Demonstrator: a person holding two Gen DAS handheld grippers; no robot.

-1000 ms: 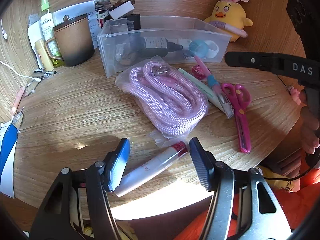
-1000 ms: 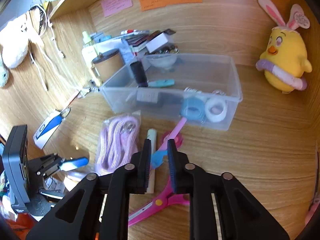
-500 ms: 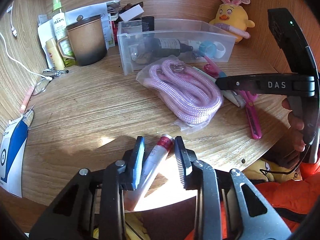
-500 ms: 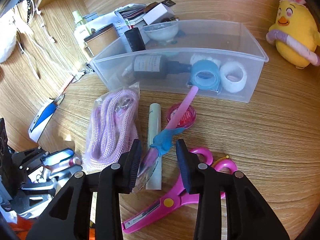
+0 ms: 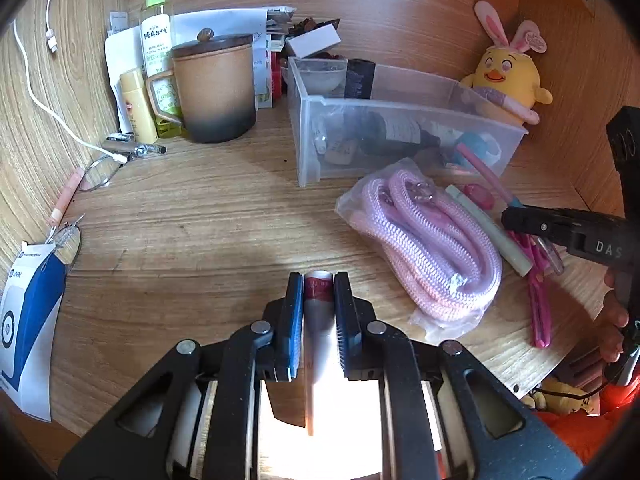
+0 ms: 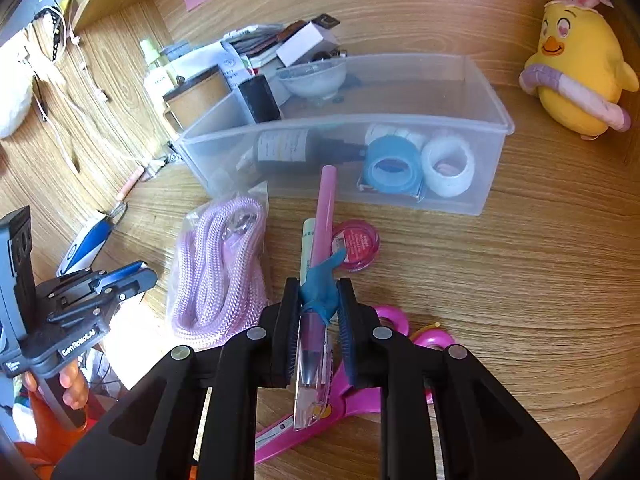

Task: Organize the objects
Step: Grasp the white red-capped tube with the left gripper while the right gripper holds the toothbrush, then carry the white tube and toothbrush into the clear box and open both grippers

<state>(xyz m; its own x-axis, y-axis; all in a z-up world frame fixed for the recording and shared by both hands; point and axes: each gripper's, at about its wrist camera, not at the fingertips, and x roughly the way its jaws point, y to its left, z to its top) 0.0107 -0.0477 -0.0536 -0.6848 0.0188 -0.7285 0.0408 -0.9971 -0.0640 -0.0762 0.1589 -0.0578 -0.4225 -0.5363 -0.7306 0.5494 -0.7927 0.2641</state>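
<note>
The clear plastic bin (image 6: 472,128) at the far middle of the table (image 5: 192,216) already holds a dark bottle (image 6: 288,148), a blue tape roll (image 6: 394,166), a white tape roll (image 6: 448,162) and a small clear bowl (image 6: 312,74), so the sorting looks partly done. Loose things lie just in front of it: the bagged pink rope (image 5: 424,240), a pale green tube (image 5: 488,232), a round pink tin (image 6: 356,244) and the pink scissors (image 6: 360,392).

The left gripper (image 5: 318,312) is clamped shut on a white tube with a red cap (image 5: 318,292) at the near table edge, left of the rope. The right gripper (image 6: 318,328) has its jaws closing around the pink pen with a blue figure (image 6: 324,240), which lies between them over the scissors and beside the green tube; whether the pads already press on the pen cannot be made out.

Room to move: the wooden back wall stands close behind the bin, and the lidded brown mug (image 5: 216,88) and spray bottle (image 5: 156,32) crowd its left side. The yellow chick plush (image 6: 580,68) sits to its right. The bin's open top is free from above, and the bare table at near left is open. The two grippers are near each other across the rope.
</note>
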